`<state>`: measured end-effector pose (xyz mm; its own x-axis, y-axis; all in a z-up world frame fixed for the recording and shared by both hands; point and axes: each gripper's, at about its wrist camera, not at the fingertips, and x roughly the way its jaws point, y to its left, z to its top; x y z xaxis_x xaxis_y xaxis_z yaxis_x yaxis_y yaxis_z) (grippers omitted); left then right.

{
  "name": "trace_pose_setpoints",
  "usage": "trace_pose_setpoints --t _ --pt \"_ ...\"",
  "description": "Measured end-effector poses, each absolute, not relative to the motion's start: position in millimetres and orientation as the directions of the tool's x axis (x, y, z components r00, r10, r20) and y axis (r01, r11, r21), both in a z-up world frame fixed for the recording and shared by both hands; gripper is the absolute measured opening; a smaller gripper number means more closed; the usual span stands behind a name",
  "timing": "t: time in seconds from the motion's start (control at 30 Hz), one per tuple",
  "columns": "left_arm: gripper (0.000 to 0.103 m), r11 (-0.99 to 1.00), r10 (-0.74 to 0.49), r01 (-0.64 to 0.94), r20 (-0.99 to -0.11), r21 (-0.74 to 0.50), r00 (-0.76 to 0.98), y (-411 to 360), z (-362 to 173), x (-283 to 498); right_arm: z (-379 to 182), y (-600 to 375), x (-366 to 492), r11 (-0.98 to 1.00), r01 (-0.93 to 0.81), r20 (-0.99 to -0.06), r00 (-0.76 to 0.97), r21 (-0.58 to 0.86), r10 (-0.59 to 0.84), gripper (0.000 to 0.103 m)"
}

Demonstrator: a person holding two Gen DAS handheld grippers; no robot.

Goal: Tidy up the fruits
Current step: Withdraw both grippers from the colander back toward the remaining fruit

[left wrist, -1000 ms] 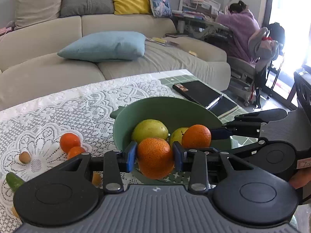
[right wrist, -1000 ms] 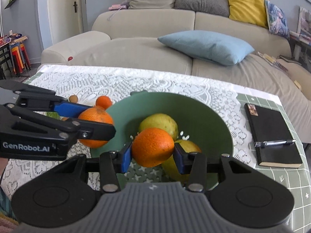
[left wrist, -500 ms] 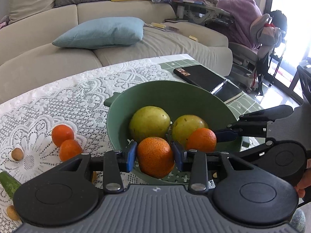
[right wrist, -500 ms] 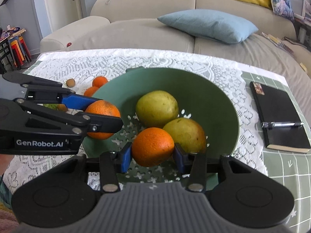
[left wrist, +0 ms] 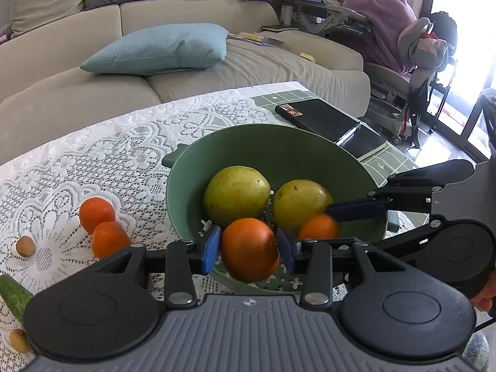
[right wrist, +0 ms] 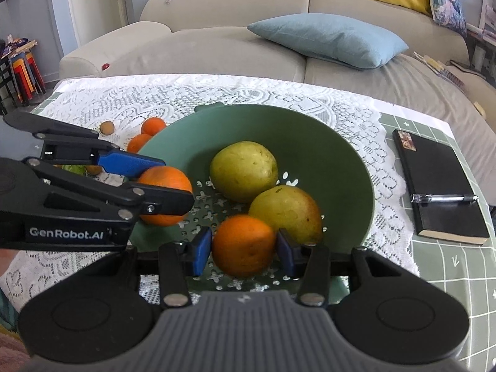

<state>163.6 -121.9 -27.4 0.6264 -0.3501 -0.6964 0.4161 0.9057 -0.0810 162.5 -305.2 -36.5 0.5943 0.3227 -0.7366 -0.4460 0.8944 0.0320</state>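
Observation:
A green perforated bowl (left wrist: 279, 142) (right wrist: 341, 155) holds two yellow-green fruits (left wrist: 237, 195) (left wrist: 299, 203). My left gripper (left wrist: 248, 249) is shut on an orange (left wrist: 249, 248) low over the bowl's near rim; it also shows in the right wrist view (right wrist: 164, 195). My right gripper (right wrist: 243, 248) is shut on another orange (right wrist: 243, 245) low inside the bowl, against one yellow-green fruit (right wrist: 285, 210); this orange also shows in the left wrist view (left wrist: 319, 226). Two small oranges (left wrist: 96, 210) (left wrist: 108, 238) lie on the lace cloth to the bowl's left.
A black notebook (right wrist: 440, 186) with a pen (right wrist: 443, 198) lies right of the bowl. Small brown fruits (left wrist: 24, 246) (left wrist: 18, 341) and a green cucumber (left wrist: 14, 294) lie on the cloth at left. A sofa with a blue cushion (left wrist: 158, 49) stands behind the table.
Both grippers have moved down toward the bowl with their oranges still held. The right one's orange now sits deep inside the bowl.

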Motion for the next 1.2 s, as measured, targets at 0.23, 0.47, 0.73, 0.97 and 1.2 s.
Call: trace_pose_setpoints --t 0.23,0.47,0.73,0.97,1.2 --pt "0.057 0.91 -0.361 0.402 -0.673 -0.103 0.645 -115 -19 158 -27 -307 159 0.898 -0.44 -0.716 0.623 0.015 0.317 0.051" --pt "0.058 0.921 -0.349 0.379 -0.639 -0.096 0.686 -104 -8 147 -17 -304 151 0.911 -0.413 -0.674 0.671 0.006 0.308 0.059" --pt "0.059 0.944 -0.293 0.326 -0.595 -0.054 0.748 -87 2 137 -8 -289 137 0.924 -0.38 -0.594 0.751 -0.033 0.287 0.063" --pt "0.059 0.963 -0.235 0.267 -0.56 -0.026 0.794 -66 8 129 -6 -269 126 0.933 -0.36 -0.526 0.794 -0.001 0.306 0.063" --pt "0.059 0.98 -0.186 0.194 -0.552 -0.046 0.813 -36 6 128 -8 -236 117 0.933 -0.359 -0.456 0.835 -0.024 0.309 0.063"
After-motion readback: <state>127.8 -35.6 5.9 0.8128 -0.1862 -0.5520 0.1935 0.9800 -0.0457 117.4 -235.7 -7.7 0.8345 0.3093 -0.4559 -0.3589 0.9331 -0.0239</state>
